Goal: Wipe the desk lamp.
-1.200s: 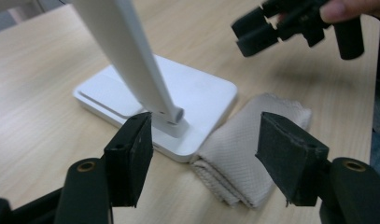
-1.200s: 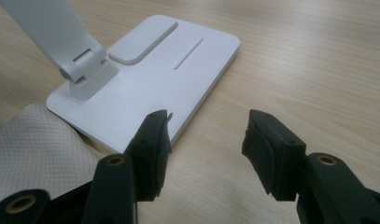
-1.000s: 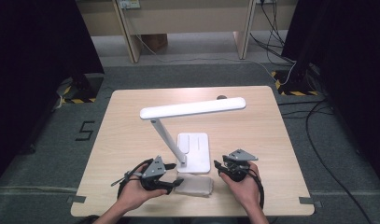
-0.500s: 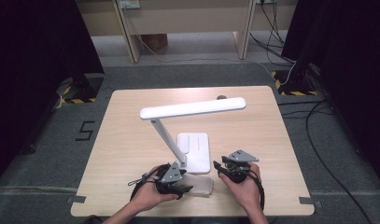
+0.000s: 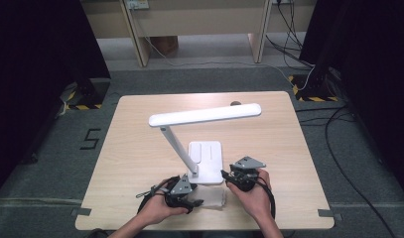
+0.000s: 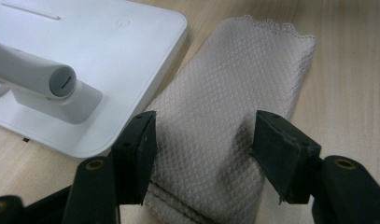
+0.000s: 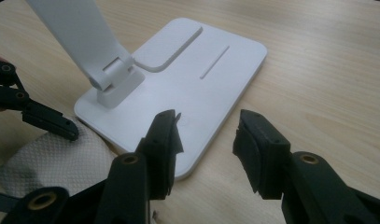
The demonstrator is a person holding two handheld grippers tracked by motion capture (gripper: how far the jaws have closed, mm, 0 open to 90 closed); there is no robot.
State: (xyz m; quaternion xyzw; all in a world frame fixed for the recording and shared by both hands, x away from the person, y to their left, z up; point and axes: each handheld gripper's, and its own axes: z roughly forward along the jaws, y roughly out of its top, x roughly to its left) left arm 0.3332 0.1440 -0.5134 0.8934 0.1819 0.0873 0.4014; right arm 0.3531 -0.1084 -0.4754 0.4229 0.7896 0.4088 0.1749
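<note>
Left gripper view shows the left tongs (image 6: 204,149) just narrowing astride the folded beige waffle-weave cloth (image 6: 225,121) at the tabletop's (image 5: 140,148) near edge, not yet pinching; next, close. Right tongs (image 7: 206,149) gape empty.

The left gripper (image 6: 204,154) straddles a folded cloth (image 6: 225,126), jaws just closing, pads not yet pressing it (quilted weave). Lamp base (image 6: 99,56) lies at ten o'clock, touching the cloth.

a "5" on the floor (image 5: 90,139).
</note>
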